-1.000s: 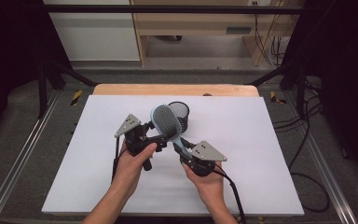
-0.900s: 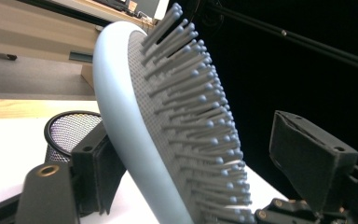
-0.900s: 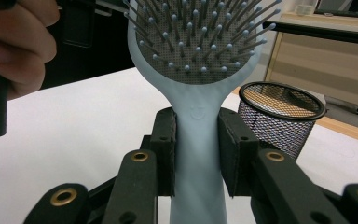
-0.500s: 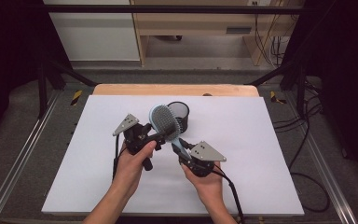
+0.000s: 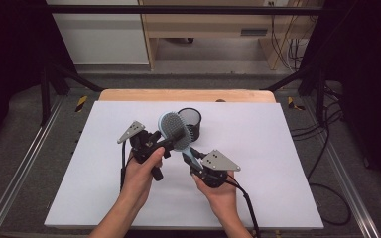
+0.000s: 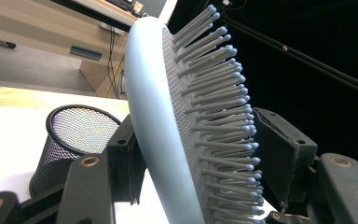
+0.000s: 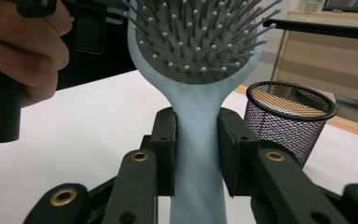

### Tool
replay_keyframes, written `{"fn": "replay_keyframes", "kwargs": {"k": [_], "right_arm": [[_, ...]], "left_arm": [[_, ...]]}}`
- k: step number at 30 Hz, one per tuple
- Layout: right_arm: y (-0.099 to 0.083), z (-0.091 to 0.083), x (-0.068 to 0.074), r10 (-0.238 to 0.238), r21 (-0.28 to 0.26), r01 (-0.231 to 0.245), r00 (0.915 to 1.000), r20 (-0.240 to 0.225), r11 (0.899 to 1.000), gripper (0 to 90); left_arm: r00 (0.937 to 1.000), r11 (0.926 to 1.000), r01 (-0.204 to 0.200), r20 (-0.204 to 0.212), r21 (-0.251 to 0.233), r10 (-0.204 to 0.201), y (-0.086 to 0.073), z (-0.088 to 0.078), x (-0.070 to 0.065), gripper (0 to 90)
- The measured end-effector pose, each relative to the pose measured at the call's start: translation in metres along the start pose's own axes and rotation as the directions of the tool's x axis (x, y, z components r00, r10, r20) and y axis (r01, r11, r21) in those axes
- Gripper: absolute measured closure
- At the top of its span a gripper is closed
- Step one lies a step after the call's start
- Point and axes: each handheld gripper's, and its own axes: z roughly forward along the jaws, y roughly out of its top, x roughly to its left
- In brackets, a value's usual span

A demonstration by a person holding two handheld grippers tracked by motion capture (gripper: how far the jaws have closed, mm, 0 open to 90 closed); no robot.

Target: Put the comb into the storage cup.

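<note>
High view: both grippers are holding a brush above the table, a mesh cup at one o'clock. Left gripper view: jaws, just closing, are bracketing the head; contact at the bristles is unclear. Right gripper view: jaws are clamping the handle. Bristles may flex, letting the brush slip.
</note>
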Motion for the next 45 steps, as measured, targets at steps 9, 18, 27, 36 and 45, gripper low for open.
{"fn": "replay_keyframes", "kwargs": {"k": [9, 18, 27, 36, 45], "right_arm": [[-0.0007, 0.0008, -0.0004, 0.007, 0.006, -0.007, 1.0000, -0.004, 1.000, 69.6], [-0.0011, 0.0010, -0.0009, 0.008, 0.012, -0.008, 1.0000, -0.005, 1.000, 69.7], [-0.0025, 0.0023, -0.0014, 0.013, 0.022, -0.013, 0.9999, -0.007, 1.000, 69.7], [-0.0026, 0.0028, -0.0017, 0.012, 0.025, -0.012, 0.9999, -0.011, 1.000, 69.7], [-0.0029, 0.0029, -0.0028, 0.006, 0.031, -0.006, 0.9999, -0.011, 1.000, 69.7]], "left_arm": [[0.9999, 0.9999, 0.013, 0.006, 0.003, -0.013, 0.0001, -0.0002, 0.0005, 42.2], [0.9997, 0.9998, 0.019, 0.012, 0.001, -0.019, 0.0000, -0.0002, -0.0002, 44.6], [0.9997, 0.9999, 0.010, 0.024, -0.003, -0.010, -0.0010, 0.0004, -0.0033, 47.3], [0.9993, 0.9998, 0.020, 0.033, -0.007, -0.020, -0.0016, 0.0000, -0.0035, 49.1], [0.9993, 0.9997, 0.022, 0.028, -0.008, -0.022, -0.0021, -0.0003, -0.0062, 50.7]]}}
